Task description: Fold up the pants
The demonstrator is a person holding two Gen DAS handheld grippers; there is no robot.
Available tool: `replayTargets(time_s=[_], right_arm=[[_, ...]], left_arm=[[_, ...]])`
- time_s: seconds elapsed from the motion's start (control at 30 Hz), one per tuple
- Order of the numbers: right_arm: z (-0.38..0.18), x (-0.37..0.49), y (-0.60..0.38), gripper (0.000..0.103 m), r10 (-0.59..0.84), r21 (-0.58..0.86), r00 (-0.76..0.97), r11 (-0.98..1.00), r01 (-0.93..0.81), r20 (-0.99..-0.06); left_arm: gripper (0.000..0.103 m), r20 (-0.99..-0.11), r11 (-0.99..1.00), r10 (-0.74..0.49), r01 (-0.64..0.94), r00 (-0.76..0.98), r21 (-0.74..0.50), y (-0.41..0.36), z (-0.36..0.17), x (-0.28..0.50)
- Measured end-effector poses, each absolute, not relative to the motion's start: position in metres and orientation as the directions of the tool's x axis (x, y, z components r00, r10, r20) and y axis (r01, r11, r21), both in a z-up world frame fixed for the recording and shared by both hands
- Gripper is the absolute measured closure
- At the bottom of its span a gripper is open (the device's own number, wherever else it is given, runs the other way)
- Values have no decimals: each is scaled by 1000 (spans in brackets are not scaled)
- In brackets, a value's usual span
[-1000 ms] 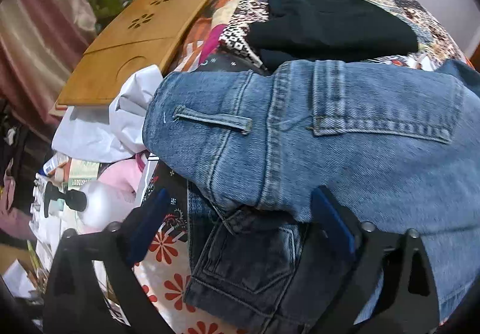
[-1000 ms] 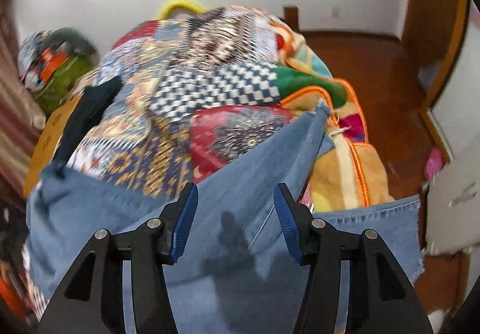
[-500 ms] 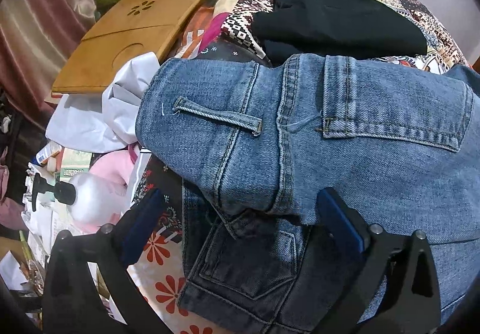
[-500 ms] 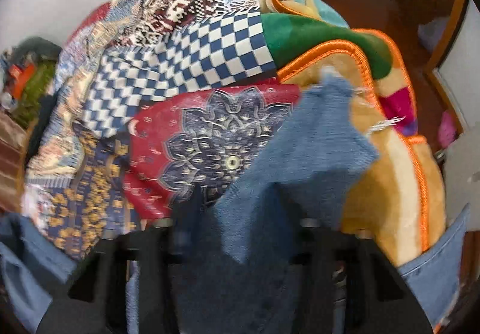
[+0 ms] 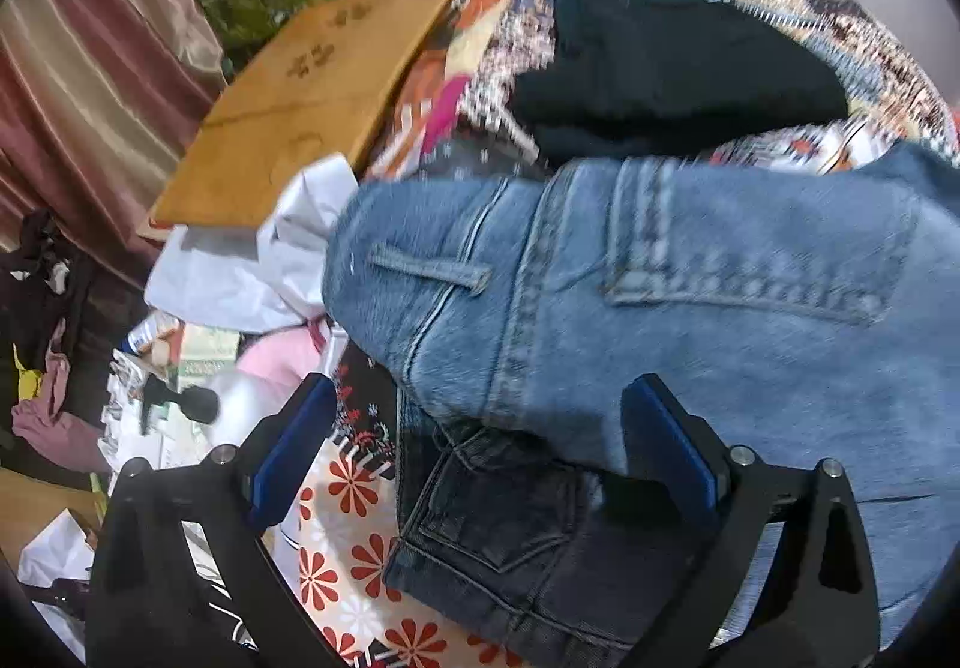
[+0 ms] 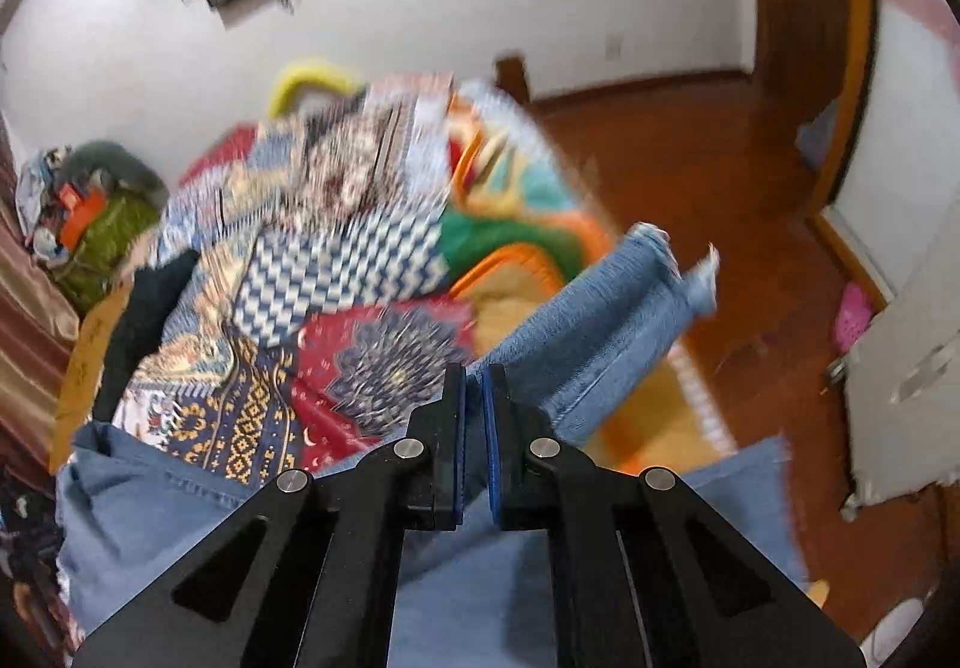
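Light blue jeans [image 5: 690, 308] lie on the bed, waistband and back pocket facing up in the left wrist view. My left gripper [image 5: 477, 392] hovers just above the waistband corner, open, with nothing pinched. A darker pair of jeans [image 5: 540, 536] lies under that corner. In the right wrist view my right gripper [image 6: 474, 374] is shut on one leg [image 6: 600, 320] of the blue jeans. That leg rises off the quilt, its frayed hem [image 6: 654, 242] pointing up and to the right. The other leg's hem [image 6: 738, 482] lies flat at the lower right.
A patchwork quilt [image 6: 336, 260] covers the bed. A folded black garment [image 5: 672, 68] sits beyond the jeans, with a wooden board [image 5: 312, 92] and a white cloth [image 5: 252, 272] to the left. Clutter and a curtain [image 5: 90, 68] line the left side. To the right are a wooden floor [image 6: 690, 158] and a white cabinet [image 6: 900, 368].
My right gripper went from open around the jeans leg to shut on it and lifted the leg off the quilt. My left gripper stayed open and rose slightly.
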State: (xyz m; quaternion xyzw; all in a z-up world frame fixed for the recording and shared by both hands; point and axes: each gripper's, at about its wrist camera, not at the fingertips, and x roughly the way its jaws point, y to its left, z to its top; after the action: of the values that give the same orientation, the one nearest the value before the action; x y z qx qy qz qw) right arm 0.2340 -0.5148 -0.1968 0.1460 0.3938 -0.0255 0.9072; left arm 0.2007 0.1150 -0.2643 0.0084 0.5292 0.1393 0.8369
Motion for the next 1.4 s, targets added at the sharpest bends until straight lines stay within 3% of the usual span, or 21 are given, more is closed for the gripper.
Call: replayTargets(time_s=[0.13, 0.27, 0.57, 0.67, 0.73, 0.77, 1.07, 1.3, 1.4], right_arm=[[-169, 197, -552, 102, -28, 224, 752, 947, 231, -658], [-184, 175, -572, 100, -67, 223, 717, 927, 303, -694], [-203, 191, -502, 97, 105, 229, 639, 967, 114, -762], [-195, 217, -451, 80, 182, 225, 634, 974, -14, -751], [-191, 233, -411, 58, 237, 217, 633, 970, -110, -737], [-187, 243, -387, 56, 265, 207, 635, 964, -165, -726], [-198, 300, -228, 55, 396, 152, 518, 880, -450, -758], [-224, 326, -157, 55, 449, 173, 383, 801, -573, -808], [-238, 335, -131, 55, 445, 171, 332, 775, -609, -832]], left_arm=[[3, -858, 963, 232, -231, 457, 138, 105, -237, 196], [3, -831, 963, 241, -227, 501, 142, 98, -218, 187], [3, -841, 951, 221, -299, 493, 75, 134, -213, 162], [3, -864, 951, 188, -305, 467, 43, 148, -226, 153], [3, -878, 954, 166, -297, 450, 29, 152, -236, 150], [3, -889, 958, 146, -287, 434, 17, 154, -244, 150], [3, -897, 942, -99, -250, 431, -224, 160, -277, 170], [4, -897, 920, -150, -273, 416, -280, 162, -293, 201], [20, -896, 905, -203, -274, 396, -326, 159, -304, 213]])
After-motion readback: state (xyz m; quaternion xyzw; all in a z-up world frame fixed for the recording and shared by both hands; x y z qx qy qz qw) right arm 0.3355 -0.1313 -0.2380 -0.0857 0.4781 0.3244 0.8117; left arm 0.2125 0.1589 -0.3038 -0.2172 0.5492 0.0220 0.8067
